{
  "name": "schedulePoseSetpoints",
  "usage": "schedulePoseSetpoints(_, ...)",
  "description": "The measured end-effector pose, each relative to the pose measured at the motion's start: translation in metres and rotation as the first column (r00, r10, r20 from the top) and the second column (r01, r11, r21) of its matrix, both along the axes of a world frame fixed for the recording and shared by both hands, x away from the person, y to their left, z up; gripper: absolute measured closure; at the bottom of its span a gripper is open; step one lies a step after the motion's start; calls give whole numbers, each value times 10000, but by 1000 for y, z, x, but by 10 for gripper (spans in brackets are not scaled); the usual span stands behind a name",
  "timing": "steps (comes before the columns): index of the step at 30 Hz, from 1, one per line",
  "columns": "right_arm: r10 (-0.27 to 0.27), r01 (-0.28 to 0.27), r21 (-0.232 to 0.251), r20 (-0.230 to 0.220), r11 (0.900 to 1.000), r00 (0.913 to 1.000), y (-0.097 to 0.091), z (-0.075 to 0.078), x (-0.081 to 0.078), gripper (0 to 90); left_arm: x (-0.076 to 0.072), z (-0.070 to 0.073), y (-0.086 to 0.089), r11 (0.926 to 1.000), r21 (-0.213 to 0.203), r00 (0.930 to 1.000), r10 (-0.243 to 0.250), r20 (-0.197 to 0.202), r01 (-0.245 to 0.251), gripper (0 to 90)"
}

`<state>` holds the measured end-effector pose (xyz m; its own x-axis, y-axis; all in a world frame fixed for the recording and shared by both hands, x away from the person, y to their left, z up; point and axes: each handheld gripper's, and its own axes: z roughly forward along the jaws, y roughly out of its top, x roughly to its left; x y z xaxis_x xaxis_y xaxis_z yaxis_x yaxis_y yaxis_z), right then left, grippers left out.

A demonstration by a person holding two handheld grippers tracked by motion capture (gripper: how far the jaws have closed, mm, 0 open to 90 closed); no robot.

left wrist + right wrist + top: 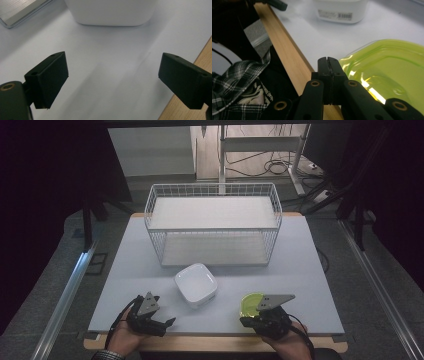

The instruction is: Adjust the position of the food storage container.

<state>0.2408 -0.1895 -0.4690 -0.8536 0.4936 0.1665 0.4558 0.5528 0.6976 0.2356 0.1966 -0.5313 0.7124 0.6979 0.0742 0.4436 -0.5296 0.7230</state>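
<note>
2 dishes sit outside the far basket (213,200): right gripper (328,60) clenched on green dish (387,67) rim, left gripper (112,75) released near white bowl (196,285); both unplaced

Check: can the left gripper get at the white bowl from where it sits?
Probably yes. The left gripper is open, and only bare table lies between it and the white bowl.

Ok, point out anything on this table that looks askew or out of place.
The white dish sits turned cornerwise to the table edge. The green dish lies close to that edge, beside the shut right claw. Nothing looks spilled or broken.
</note>
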Motion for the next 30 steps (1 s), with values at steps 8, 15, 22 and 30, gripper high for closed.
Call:
schedulePoseSetpoints(8,0,-1,-444,-38,9990,10000,0,-5,3,895,0,0,-1,9999,126,10000,12,12,-12,88)
schedulePoseSetpoints(15,-70,67,-374,-85,9993,9999,-5,-6,7,895,0,-1,-1,9998,194,10000,2,7,-2,89)
schedulePoseSetpoints(22,-306,299,-373,-186,9989,9994,-12,-7,13,895,0,-1,-2,9997,252,10000,1,8,-1,89)
schedulePoseSetpoints(30,-906,903,-441,-49,9949,9959,-26,-8,23,894,0,-2,-2,9995,301,10000,-19,-5,19,90)
